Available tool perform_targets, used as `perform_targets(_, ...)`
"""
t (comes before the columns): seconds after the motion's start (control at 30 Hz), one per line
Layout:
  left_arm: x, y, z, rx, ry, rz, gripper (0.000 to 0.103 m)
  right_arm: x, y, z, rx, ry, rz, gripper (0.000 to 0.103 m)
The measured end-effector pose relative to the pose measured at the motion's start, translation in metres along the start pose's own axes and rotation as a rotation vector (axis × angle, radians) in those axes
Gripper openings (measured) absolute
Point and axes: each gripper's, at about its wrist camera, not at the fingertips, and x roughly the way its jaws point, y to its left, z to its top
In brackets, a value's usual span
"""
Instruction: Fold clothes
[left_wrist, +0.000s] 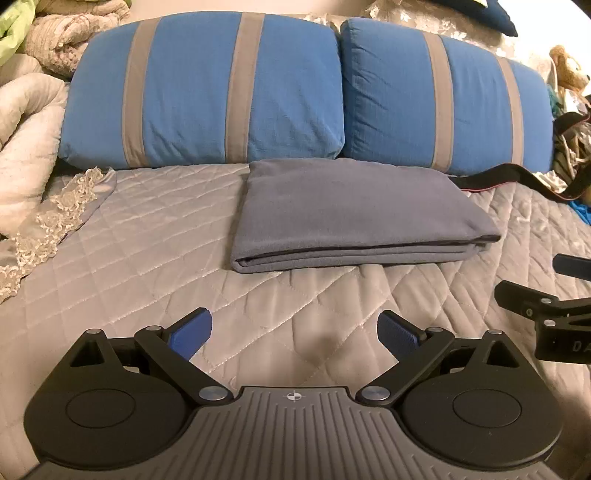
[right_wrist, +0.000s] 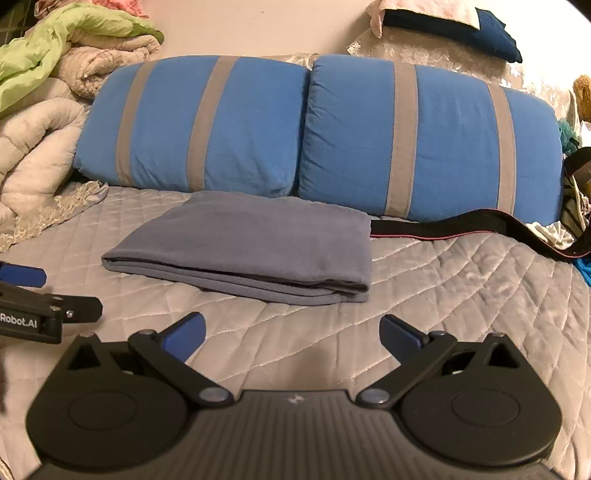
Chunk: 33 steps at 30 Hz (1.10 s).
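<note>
A grey-blue garment (left_wrist: 354, 218) lies folded into a flat rectangle on the quilted grey bedspread (left_wrist: 147, 266), just in front of two blue pillows. In the right wrist view the same folded garment (right_wrist: 251, 243) sits left of centre. My left gripper (left_wrist: 293, 334) hovers over the bedspread short of the garment's near fold, jaws wide open, nothing between the blue pads. My right gripper (right_wrist: 291, 338) stands open too, also short of the garment and empty. Each gripper shows at the edge of the other's view.
Two blue pillows with grey stripes (left_wrist: 207, 92) (right_wrist: 424, 140) lie along the back. A black strap with a red edge (right_wrist: 461, 230) runs from the garment's right end. Piled quilts and blankets (right_wrist: 37, 147) fill the left; more clutter sits at far right (left_wrist: 569, 110).
</note>
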Motion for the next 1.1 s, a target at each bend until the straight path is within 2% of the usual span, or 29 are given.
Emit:
perform_targets(0.13,0.004,-0.001,-0.002,0.008,0.028,0.006,0.098,0.004,0.000,-0.001,-0.001,0.032,0.002,0.103)
perform_targets(0.23,0.014,-0.003,-0.007,0.027,0.099,0.002,0.098,0.015,0.002,-0.005,0.001,0.112,0.004,0.103)
perform_targets(0.37,0.016,-0.008,-0.013,0.042,0.091,0.014,0.099,0.027,0.002,-0.013,0.025,0.220,0.018,0.103)
perform_targets(0.63,0.016,-0.009,-0.012,0.038,0.099,0.018,0.100,0.026,0.002,-0.014,0.022,0.232,0.013,0.103)
perform_targets(0.83,0.016,-0.008,-0.012,0.041,0.102,0.019,0.101,0.025,-0.002,-0.013,0.038,0.243,-0.040,0.103)
perform_targets(1.1,0.017,-0.008,-0.010,0.037,0.121,0.015,0.101,0.028,-0.005,-0.014,0.035,0.268,-0.061,0.103)
